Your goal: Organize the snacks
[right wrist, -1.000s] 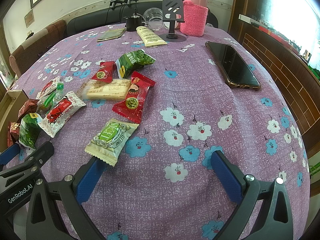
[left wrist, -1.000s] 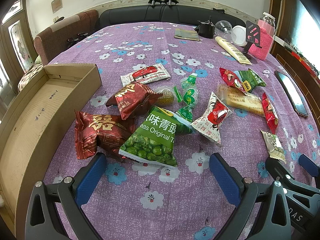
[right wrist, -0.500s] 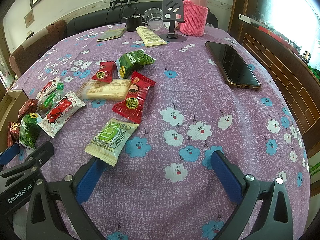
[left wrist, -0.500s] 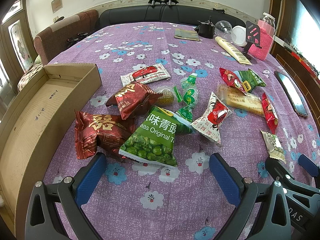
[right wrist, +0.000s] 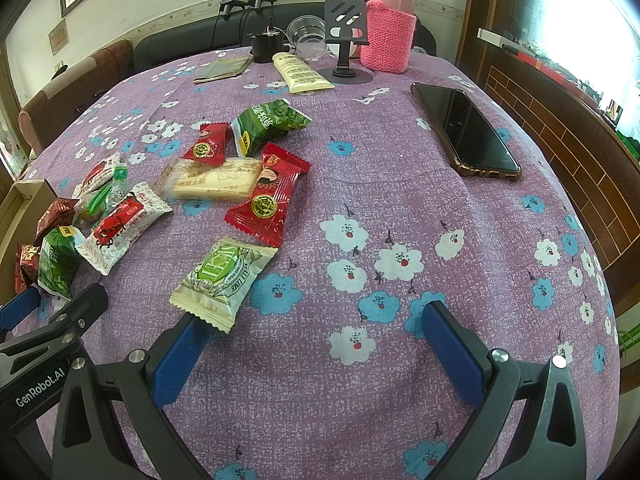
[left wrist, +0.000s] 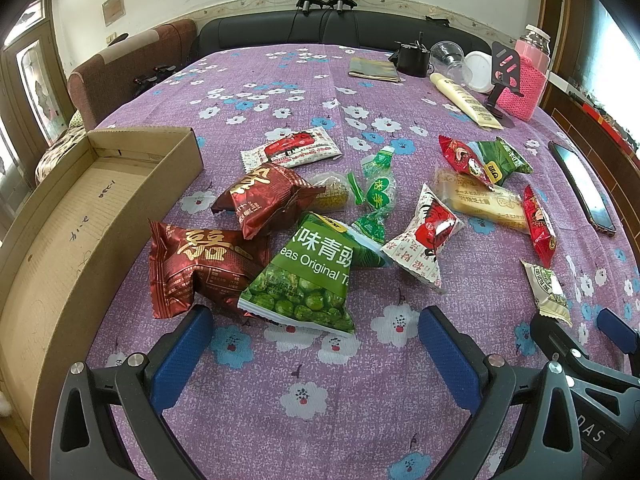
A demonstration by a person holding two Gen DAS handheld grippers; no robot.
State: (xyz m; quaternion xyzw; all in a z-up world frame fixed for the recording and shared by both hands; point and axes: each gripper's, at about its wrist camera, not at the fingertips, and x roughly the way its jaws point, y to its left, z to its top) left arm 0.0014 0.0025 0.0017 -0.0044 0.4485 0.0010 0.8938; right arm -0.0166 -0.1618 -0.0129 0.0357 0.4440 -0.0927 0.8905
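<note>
Grippers both sat wide open, empty: left gripper (left wrist: 312,340) just short of the green pea bag (left wrist: 308,280), right gripper (right wrist: 308,336) over bare tabletop (right wrist: 400,184).

- Table (left wrist: 304,80): covered by a purple cloth with a flower print.
- Left edge: open cardboard box (left wrist: 80,216).
- Centre: loose snack packets, among them two dark red bags (left wrist: 204,264), a green pea bag (left wrist: 308,280) overlapping one of them, and a cream lime packet (right wrist: 224,280).
- Right side: black phone (right wrist: 464,132).
- Far edge: cream tube (right wrist: 300,72), phone stand (right wrist: 344,40), and a bottle in a pink knitted sleeve (right wrist: 390,28).
</note>
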